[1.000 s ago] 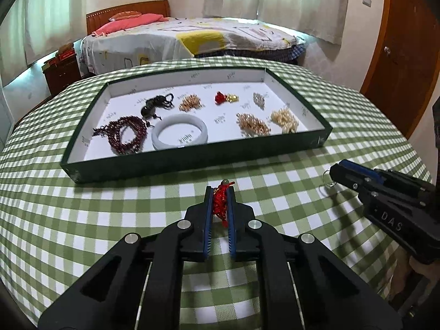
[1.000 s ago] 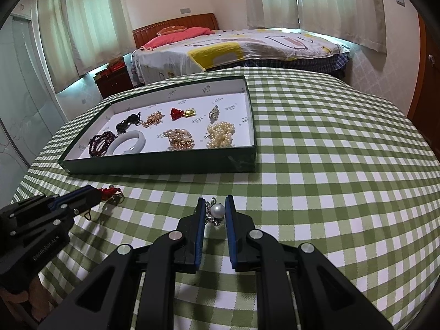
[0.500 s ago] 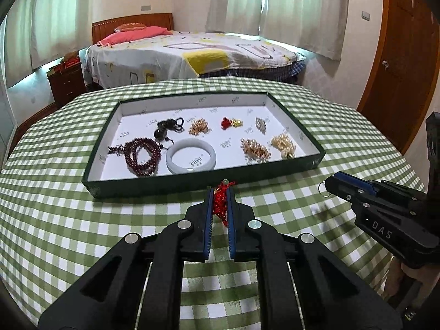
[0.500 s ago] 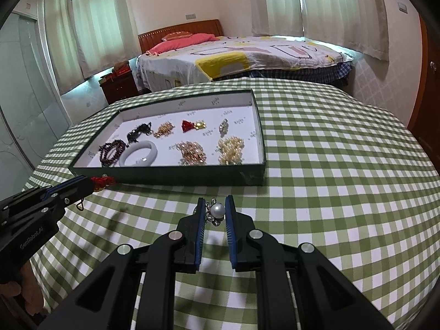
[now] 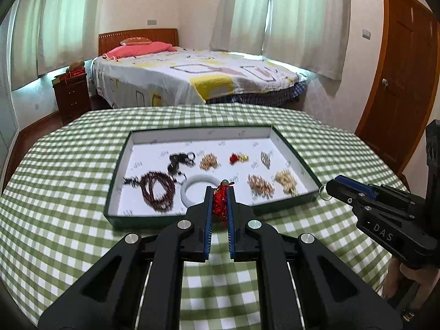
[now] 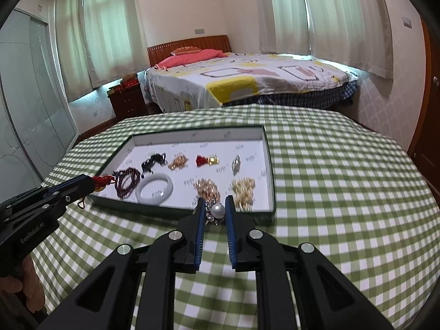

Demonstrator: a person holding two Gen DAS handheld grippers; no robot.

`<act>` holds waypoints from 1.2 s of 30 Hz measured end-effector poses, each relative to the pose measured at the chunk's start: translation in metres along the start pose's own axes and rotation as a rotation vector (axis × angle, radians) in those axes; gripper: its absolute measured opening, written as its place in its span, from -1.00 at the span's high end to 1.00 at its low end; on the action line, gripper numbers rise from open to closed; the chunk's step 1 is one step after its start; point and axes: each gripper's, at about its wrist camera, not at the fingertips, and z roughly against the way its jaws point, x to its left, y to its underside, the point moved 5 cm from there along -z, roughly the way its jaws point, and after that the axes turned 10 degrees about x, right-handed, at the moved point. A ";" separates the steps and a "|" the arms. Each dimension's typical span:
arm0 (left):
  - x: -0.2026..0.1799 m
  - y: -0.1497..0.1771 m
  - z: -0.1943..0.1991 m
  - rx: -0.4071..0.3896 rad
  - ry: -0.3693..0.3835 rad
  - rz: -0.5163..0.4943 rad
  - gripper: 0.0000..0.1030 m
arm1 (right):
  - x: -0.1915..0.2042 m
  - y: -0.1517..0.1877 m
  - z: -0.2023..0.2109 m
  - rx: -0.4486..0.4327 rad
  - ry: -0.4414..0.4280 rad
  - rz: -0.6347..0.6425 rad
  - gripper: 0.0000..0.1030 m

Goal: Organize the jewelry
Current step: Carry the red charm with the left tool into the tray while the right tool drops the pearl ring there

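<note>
A dark green tray [image 5: 118, 162] with a white floor lies on the checked table and holds several jewelry pieces: a dark red bead bracelet [image 5: 158, 192], a white bangle [image 5: 192, 189], gold chains and a red tassel charm [image 5: 238, 158]. My left gripper [image 5: 220, 196] is shut on a red knotted charm [image 5: 220, 206], held above the tray's near edge. My right gripper [image 6: 216, 206] is shut on a pearl brooch [image 6: 218, 210], held above the tray's near right corner [image 6: 271, 211]. Each gripper shows in the other's view: right [image 5: 334, 185], left [image 6: 86, 183].
The round table carries a green checked cloth [image 5: 68, 181]. A bed [image 5: 192, 77] and a wooden nightstand [image 5: 73, 93] stand beyond it. A brown door [image 5: 401, 82] is at the right. A glass partition [image 6: 27, 126] is at the far left.
Both grippers have risen and tilted back with their pieces still held, so the tray looks farther and lower. The jewelry in the tray has not moved.
</note>
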 end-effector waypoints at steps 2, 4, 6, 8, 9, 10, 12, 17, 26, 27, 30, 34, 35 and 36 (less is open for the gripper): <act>0.004 -0.007 0.002 -0.013 -0.002 0.004 0.82 | 0.001 -0.008 0.000 -0.010 0.002 0.007 0.71; 0.008 -0.014 0.004 -0.026 -0.008 0.006 0.82 | 0.002 -0.018 0.000 -0.024 0.004 0.016 0.71; 0.012 -0.022 0.004 -0.040 -0.017 0.005 0.82 | 0.003 -0.028 -0.001 -0.037 0.006 0.025 0.71; 0.019 -0.032 0.003 -0.055 -0.029 0.009 0.82 | 0.005 -0.040 -0.002 -0.052 0.011 0.037 0.71; 0.022 -0.036 0.003 -0.059 -0.034 0.012 0.82 | 0.005 -0.044 -0.003 -0.057 0.012 0.041 0.71; 0.026 -0.041 0.002 -0.065 -0.040 0.017 0.82 | 0.006 -0.049 -0.004 -0.064 0.015 0.048 0.71; 0.034 -0.050 0.000 -0.076 -0.049 0.027 0.82 | 0.006 -0.061 -0.007 -0.077 0.019 0.057 0.71; 0.051 -0.074 -0.013 -0.099 -0.087 0.029 0.82 | 0.006 -0.090 -0.021 -0.102 0.030 0.079 0.71; 0.077 -0.109 -0.068 -0.072 -0.129 0.036 0.82 | -0.005 -0.122 -0.074 -0.069 0.050 0.098 0.71; 0.080 -0.111 -0.078 -0.055 -0.133 0.039 0.82 | -0.008 -0.124 -0.083 -0.052 0.051 0.097 0.71; 0.087 -0.111 -0.104 -0.003 -0.135 0.048 0.82 | -0.016 -0.125 -0.106 -0.005 0.056 0.093 0.71; 0.099 -0.105 -0.143 0.102 -0.127 0.078 0.82 | -0.027 -0.128 -0.136 0.074 0.057 0.083 0.71; 0.102 -0.104 -0.148 0.118 -0.128 0.085 0.82 | -0.029 -0.128 -0.143 0.091 0.061 0.082 0.71; 0.105 -0.102 -0.155 0.142 -0.128 0.095 0.82 | -0.030 -0.128 -0.146 0.103 0.065 0.083 0.71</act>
